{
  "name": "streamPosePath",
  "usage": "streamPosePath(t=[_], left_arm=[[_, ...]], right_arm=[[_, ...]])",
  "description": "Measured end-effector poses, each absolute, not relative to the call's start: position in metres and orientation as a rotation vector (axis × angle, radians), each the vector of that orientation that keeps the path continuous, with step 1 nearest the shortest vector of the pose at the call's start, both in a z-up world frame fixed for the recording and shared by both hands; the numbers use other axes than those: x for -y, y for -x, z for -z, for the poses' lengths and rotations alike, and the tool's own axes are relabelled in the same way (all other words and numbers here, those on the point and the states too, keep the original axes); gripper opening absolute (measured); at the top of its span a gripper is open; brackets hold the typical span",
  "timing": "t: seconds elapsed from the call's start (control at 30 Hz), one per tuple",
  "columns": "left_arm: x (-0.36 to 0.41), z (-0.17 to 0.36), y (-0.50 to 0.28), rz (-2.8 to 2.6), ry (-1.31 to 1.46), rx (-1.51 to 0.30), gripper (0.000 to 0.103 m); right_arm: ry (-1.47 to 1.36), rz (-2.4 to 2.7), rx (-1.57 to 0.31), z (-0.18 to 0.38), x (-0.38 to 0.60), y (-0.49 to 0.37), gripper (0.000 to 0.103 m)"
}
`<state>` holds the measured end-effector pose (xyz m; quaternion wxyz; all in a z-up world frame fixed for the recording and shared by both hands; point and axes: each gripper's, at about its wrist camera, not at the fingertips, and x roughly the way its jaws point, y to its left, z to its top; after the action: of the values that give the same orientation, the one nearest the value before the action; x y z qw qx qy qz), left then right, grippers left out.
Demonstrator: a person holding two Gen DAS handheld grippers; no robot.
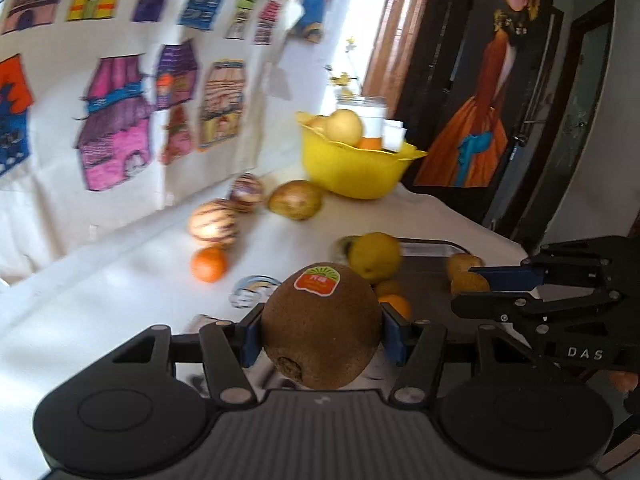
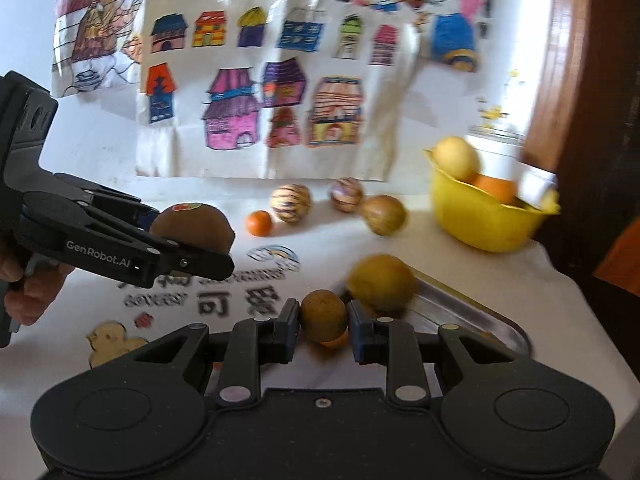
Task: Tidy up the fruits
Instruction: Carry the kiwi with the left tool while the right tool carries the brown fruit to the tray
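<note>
1. Table (image 2: 460,256), white printed cloth; children's drawings of houses (image 2: 256,108) pinned on the wall behind. Both wrist views motion-blurred.
2. Left gripper (image 1: 320,338): tilted downward over the cloth, blue pads pressed on either side of a kiwi (image 1: 322,326). Kiwi is brown and fuzzy, with a red-orange sticker on top, and is clear of the table. In the right wrist view the same gripper comes in from the left edge, angled down and to the right, kiwi at its tip, with a hand (image 2: 24,284) wrapped on the grip below it.
3. Right gripper (image 2: 323,326): also pitched down, jaws drawn close, pinching a small round tan-brown fruit (image 2: 323,317), possibly a longan; cannot tell the kind for sure. In the left wrist view its black linkage enters from the right edge, over the tray.
4. Yellow bowl (image 1: 352,172) at the far right of the table, holding a pale pear (image 1: 344,128) and an orange fruit (image 1: 369,143).
5. Metal tray (image 2: 472,312) near the right front of the table; a yellow lemon-like fruit (image 2: 382,284) at its left rim, and small tan and orange fruits in it.
6. Loose on the cloth, mid-table: two striped pepino melons (image 2: 291,203), a brownish pear (image 2: 384,215) just beside the farther one, and a small mandarin (image 2: 259,223) near the closer one.
</note>
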<state>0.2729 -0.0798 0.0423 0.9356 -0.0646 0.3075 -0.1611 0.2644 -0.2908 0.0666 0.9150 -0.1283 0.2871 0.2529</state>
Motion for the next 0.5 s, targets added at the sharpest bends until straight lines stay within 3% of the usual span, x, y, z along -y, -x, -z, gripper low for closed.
streamPosePath(t=[0.5], left_arm=[[0.161,-0.015,-0.26,0.35,0.097,-0.689,0.062]], right_arm=[[0.205,-0.323,-0.585,-0.028,0.368,-0.245,0.028]])
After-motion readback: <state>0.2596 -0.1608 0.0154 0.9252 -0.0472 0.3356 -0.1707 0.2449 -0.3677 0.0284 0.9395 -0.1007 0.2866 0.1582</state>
